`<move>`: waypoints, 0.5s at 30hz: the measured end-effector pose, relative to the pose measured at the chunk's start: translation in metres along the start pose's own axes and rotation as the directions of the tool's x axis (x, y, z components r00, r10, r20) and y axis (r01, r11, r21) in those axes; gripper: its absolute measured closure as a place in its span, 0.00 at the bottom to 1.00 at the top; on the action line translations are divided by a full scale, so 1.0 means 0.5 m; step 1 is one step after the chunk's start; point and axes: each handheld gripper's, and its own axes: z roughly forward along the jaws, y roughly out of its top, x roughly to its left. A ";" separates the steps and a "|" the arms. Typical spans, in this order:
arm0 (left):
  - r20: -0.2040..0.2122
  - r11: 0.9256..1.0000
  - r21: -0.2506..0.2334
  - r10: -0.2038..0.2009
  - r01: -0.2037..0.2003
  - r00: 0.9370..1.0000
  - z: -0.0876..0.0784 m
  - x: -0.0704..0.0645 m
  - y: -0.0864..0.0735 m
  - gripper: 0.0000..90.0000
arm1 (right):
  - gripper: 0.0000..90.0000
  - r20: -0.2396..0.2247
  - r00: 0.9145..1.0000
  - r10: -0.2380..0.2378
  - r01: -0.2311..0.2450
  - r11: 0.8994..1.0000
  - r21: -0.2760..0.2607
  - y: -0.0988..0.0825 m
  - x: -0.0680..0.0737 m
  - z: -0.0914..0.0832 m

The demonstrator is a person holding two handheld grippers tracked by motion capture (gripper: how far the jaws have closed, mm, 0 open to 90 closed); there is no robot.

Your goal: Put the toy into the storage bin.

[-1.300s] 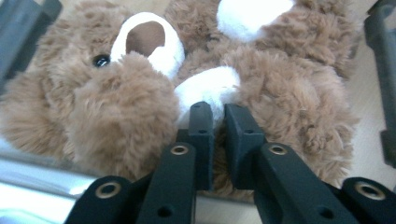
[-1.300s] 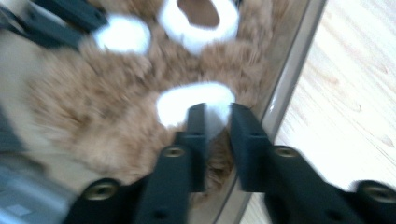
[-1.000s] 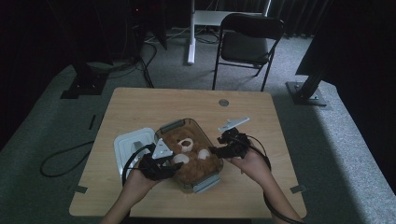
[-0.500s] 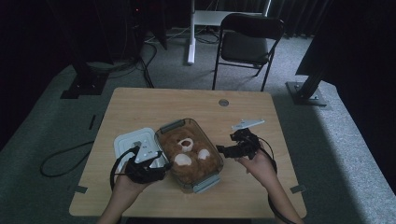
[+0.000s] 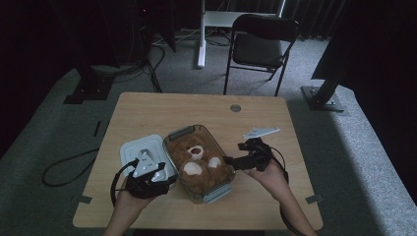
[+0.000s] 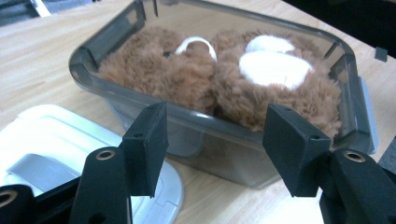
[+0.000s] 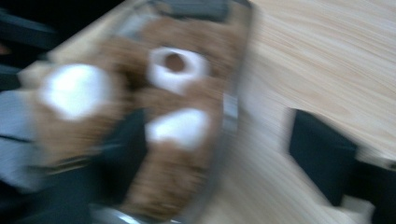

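Clear plastic container near the middle of the wooden surface, closer to the near edge, with a brown plush bear packed inside, white muzzle and white paw pads facing up. Pale lid flat on the surface just left of the container, partly covered by the left tool.

Left tool at the near-left, jaws spread wide and empty, aimed at the container's side wall; in the left gripper view pads apart from the wall, with the lid's corner under the left jaw. Bear's lower body hidden behind the container wall there.

Right tool at the container's right rim. Right gripper view badly motion-blurred: jaws spread, one dark jaw over the bear, the other outside the rim above bare wood; contact with anything impossible to tell.
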 end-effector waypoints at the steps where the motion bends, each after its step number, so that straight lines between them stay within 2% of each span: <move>1: -0.005 1.000 -0.003 -0.008 0.008 1.000 0.001 0.002 -0.004 0.46 | 0.46 -0.032 0.999 -0.009 0.009 1.000 0.001 0.003 0.010 0.002; 2: -0.007 1.000 0.001 -0.018 0.018 1.000 0.002 0.006 -0.008 0.46 | 0.57 -0.062 0.998 -0.024 0.025 1.000 0.006 0.008 0.024 0.007; 4: -0.001 0.999 -0.004 -0.036 0.036 0.999 0.004 0.015 -0.018 0.46 | 0.70 -0.118 0.990 -0.081 0.084 0.996 0.023 0.013 0.052 0.022; 5: -0.001 0.999 -0.004 -0.036 0.036 0.999 0.004 0.015 -0.018 0.46 | 0.76 -0.143 0.984 -0.107 0.114 0.993 0.038 0.016 0.066 0.031; 6: 0.001 0.999 -0.009 -0.053 0.053 0.999 0.005 0.021 -0.027 0.46 | 0.81 -0.181 0.975 -0.131 0.142 0.988 0.052 0.019 0.081 0.045; 8: -0.001 0.998 -0.018 -0.062 0.062 0.998 0.006 0.024 -0.035 0.46 | 0.88 -0.231 0.961 -0.150 0.171 0.982 0.073 0.025 0.104 0.065; 12: -0.003 0.996 -0.027 -0.086 0.086 0.996 0.008 0.030 -0.048 0.46 | 0.97 -0.247 0.950 -0.189 0.217 0.971 0.095 0.041 0.136 0.093; 15: -0.010 0.996 -0.016 -0.090 0.090 0.996 0.008 0.038 -0.054 0.46 | 1.00 -0.237 0.946 -0.220 0.256 0.957 0.136 0.053 0.156 0.117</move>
